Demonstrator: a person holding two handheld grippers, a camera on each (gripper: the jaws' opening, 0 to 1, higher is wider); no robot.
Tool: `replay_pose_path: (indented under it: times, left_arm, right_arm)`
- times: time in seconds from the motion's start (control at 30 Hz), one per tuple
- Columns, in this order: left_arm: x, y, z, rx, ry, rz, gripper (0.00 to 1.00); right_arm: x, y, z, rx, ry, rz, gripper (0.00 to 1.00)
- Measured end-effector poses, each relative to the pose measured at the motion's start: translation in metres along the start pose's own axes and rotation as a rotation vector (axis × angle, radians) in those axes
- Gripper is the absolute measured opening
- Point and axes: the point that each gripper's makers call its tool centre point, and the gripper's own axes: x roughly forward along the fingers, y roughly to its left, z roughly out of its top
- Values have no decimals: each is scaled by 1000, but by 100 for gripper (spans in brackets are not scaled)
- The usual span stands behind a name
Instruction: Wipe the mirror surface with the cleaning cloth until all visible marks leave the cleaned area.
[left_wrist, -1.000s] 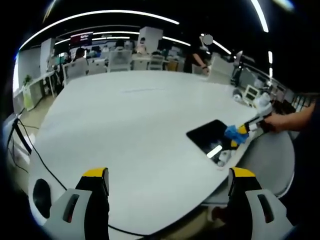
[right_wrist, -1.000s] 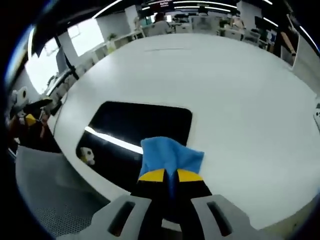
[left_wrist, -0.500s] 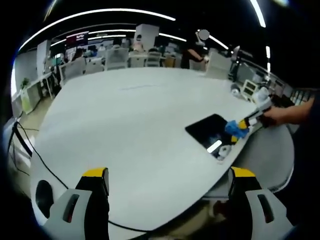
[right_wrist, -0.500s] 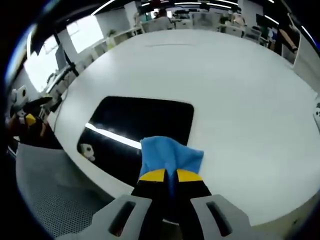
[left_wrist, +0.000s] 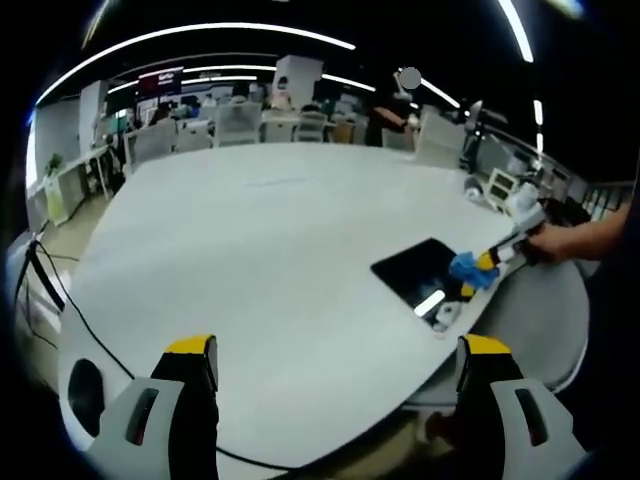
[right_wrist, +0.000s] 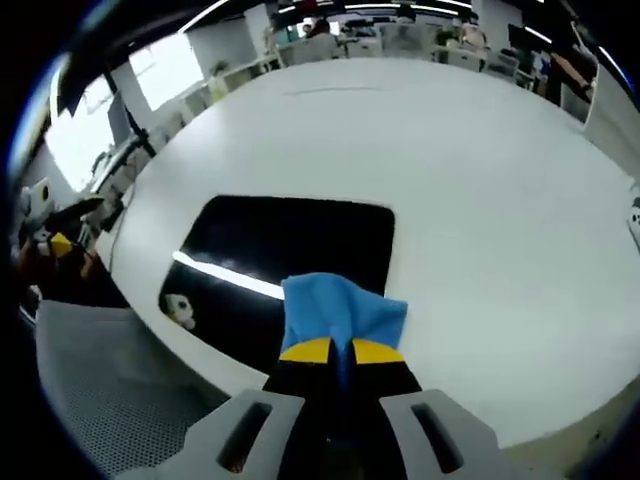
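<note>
A dark rectangular mirror (right_wrist: 290, 255) lies flat on the white table (right_wrist: 480, 180), near its edge; it reflects a bright light strip and a small pale shape. My right gripper (right_wrist: 342, 352) is shut on a blue cleaning cloth (right_wrist: 338, 312), which rests over the mirror's near right corner. In the left gripper view the mirror (left_wrist: 420, 272) sits at the right, with the cloth (left_wrist: 467, 267) and right gripper (left_wrist: 486, 261) on its far edge, held by a person's hand (left_wrist: 560, 243). My left gripper (left_wrist: 335, 350) hovers open over the table's near edge, holding nothing.
A grey mesh chair (right_wrist: 110, 400) stands below the table edge beside the mirror. Black cables (left_wrist: 70, 310) hang off the table's left side. Small white devices (left_wrist: 500, 185) sit at the far right. Desks, chairs and people (left_wrist: 385, 115) fill the office behind.
The cloth and right gripper stay at the mirror's corner with only a slight shift. Both views wobble a little. The left gripper remains open and still.
</note>
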Motion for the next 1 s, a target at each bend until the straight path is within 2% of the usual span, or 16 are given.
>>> replay_pose_path:
  times: [0.27,1.0]
  left_arm:
    - [-2,0,-1,-32,-14,2,100]
    - [-3,1,-2,-21,-14,-3,100]
  right_arm:
    - [5,19,2,27,-3,4,0]
    - [27,86,18,-9,32,68,0]
